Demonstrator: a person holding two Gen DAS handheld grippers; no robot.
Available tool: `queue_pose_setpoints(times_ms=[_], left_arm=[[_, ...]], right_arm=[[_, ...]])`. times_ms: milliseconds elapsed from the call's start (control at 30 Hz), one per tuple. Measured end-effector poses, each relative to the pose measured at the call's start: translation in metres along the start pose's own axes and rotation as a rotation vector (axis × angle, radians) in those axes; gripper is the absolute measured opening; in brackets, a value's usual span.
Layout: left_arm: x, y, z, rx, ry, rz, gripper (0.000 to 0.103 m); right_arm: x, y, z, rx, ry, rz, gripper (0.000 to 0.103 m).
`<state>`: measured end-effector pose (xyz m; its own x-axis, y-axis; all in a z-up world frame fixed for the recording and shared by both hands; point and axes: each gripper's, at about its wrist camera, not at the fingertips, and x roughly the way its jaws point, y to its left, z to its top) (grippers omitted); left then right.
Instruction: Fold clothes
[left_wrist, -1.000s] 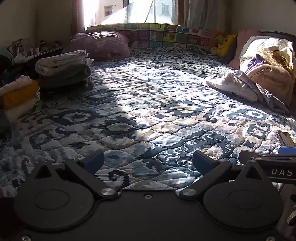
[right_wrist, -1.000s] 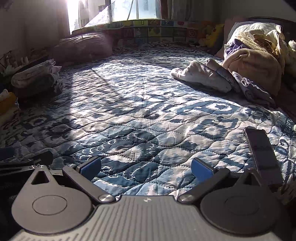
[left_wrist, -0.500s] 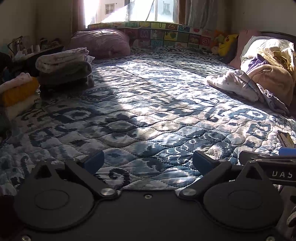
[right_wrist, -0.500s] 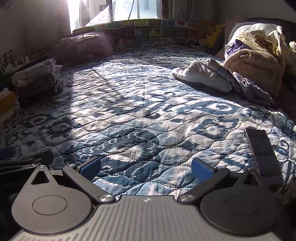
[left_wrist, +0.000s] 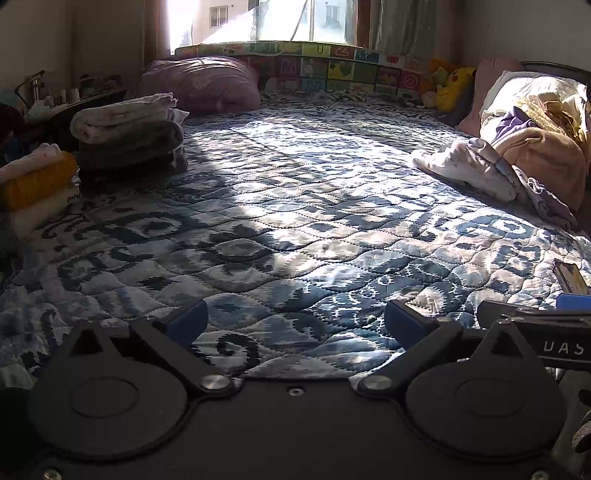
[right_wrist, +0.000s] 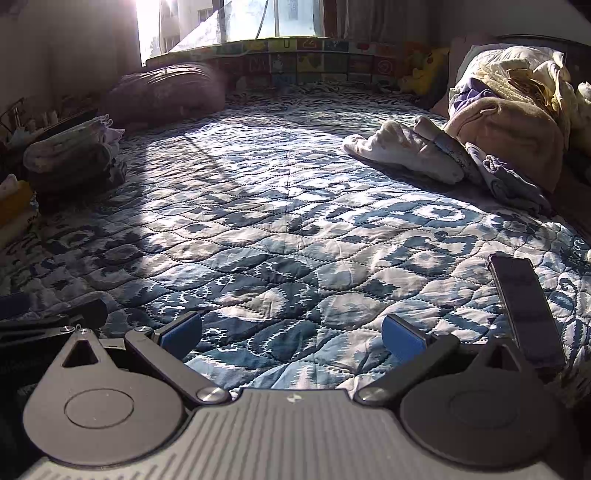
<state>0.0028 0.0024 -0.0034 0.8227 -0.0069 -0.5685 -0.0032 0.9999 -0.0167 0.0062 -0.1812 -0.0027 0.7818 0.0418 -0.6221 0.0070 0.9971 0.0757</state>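
Left wrist view: my left gripper (left_wrist: 295, 319) hangs low over the blue patterned quilt (left_wrist: 314, 221), its blue-padded fingers (left_wrist: 188, 321) spread wide with nothing between them. Taking the quilt as landmark, a stack of folded clothes (left_wrist: 125, 136) rests at its left edge, a second folded pile (left_wrist: 35, 188) nearer me on the same side, and the unfolded heap of clothes (left_wrist: 491, 166) lies at its far right. A purple pillow (left_wrist: 203, 83) sits at the quilt's far end. Right wrist view: my right gripper (right_wrist: 291, 334) likewise stands open and empty above the quilt (right_wrist: 295, 229). The unfolded heap (right_wrist: 443, 155) lies at the quilt's far right; a dark phone (right_wrist: 524, 306) lies on the quilt's near right, just beside the right finger.
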Motion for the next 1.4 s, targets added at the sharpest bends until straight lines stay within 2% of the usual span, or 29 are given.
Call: queue_pose_setpoints(times_ms=[1400], left_arm=[[0.0083,-0.0042,-0.0012,-0.01,0.019,-0.009,0.103]], right_arm=[[0.0069,-0.0092,-0.0012,-0.001,-0.008,0.009,0.103]])
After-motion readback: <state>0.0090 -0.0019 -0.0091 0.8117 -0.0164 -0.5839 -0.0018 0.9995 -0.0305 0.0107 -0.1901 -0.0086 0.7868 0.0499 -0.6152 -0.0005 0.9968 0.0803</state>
